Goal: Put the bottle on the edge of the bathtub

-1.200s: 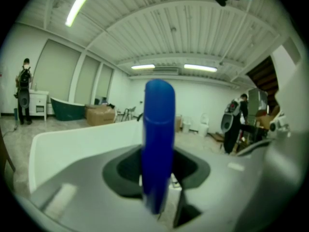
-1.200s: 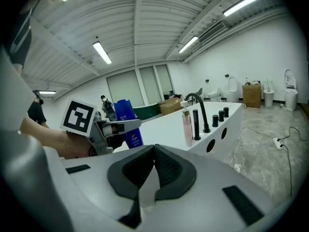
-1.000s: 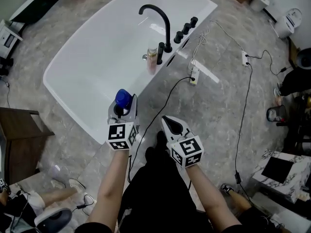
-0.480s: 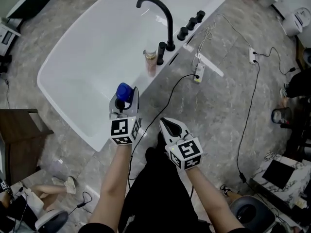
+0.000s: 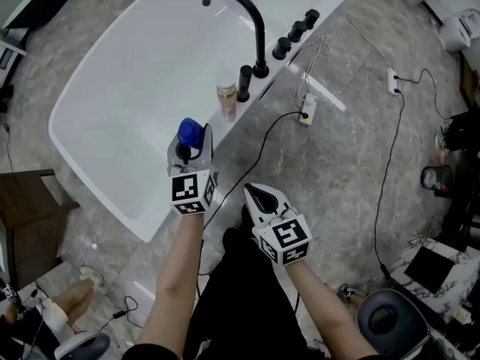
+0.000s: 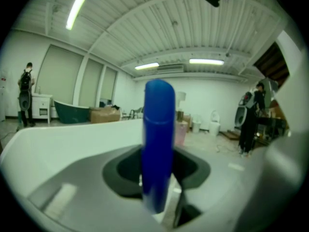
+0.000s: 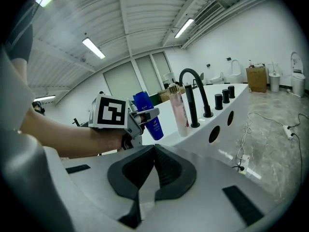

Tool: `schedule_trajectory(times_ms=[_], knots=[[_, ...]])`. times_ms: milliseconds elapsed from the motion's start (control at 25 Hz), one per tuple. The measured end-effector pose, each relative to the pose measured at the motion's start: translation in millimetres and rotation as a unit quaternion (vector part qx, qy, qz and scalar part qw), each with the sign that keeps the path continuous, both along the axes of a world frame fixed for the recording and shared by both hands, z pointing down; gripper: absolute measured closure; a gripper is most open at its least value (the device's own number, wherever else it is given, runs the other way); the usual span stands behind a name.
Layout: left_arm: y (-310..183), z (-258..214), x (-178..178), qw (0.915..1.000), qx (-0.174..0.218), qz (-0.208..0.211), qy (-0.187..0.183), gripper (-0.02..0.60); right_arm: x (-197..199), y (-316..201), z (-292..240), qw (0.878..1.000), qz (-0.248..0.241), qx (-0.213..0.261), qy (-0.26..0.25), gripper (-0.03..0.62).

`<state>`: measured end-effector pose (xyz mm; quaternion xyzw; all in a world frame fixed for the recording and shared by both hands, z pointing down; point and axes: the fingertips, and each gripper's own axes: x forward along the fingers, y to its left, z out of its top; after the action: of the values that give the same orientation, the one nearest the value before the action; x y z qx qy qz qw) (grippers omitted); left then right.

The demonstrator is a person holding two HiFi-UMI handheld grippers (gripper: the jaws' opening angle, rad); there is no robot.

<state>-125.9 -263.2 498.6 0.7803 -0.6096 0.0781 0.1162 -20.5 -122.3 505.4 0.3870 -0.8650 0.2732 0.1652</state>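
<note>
The smooth, cylindrical blue bottle (image 6: 157, 144) stands upright, clamped in the left gripper (image 5: 192, 147) over the glossy white bathtub's (image 5: 112, 111) near rim. It is now closer to the pink bottle (image 5: 226, 96) beside the curved black faucet (image 5: 251, 17). The right gripper's (image 5: 255, 193) ribbed jaws are together and empty.

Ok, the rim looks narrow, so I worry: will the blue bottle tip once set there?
Probably tippy: the blue bottle looks tall and slim, and the bathtub edge is narrow. Likely stiff plastic: it shows no denting in the left hand-held gripper. The pink bottle stands there fine, though.
</note>
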Motion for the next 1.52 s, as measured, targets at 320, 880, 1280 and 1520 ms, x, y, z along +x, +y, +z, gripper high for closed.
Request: schedule_trajectory(times_ms=[320, 880, 1280, 1520], knots=[[-30, 11, 9, 0.9999, 0.007, -0.007, 0.002, 0.430, 5, -13, 12, 1.000, 0.002, -0.010, 0.002, 0.589], [-50, 33, 7, 0.9995, 0.011, -0.028, 0.006, 0.430, 3, -16, 29, 1.000, 0.001, -0.026, -0.003, 0.589], [-50, 40, 8, 0.9996, 0.013, -0.018, -0.014, 0.426, -2, -14, 29, 1.000, -0.004, -0.026, -0.003, 0.589], [-48, 43, 11, 0.9997, 0.000, -0.007, -0.022, 0.422, -2, -14, 30, 1.000, -0.004, -0.026, -0.005, 0.589]])
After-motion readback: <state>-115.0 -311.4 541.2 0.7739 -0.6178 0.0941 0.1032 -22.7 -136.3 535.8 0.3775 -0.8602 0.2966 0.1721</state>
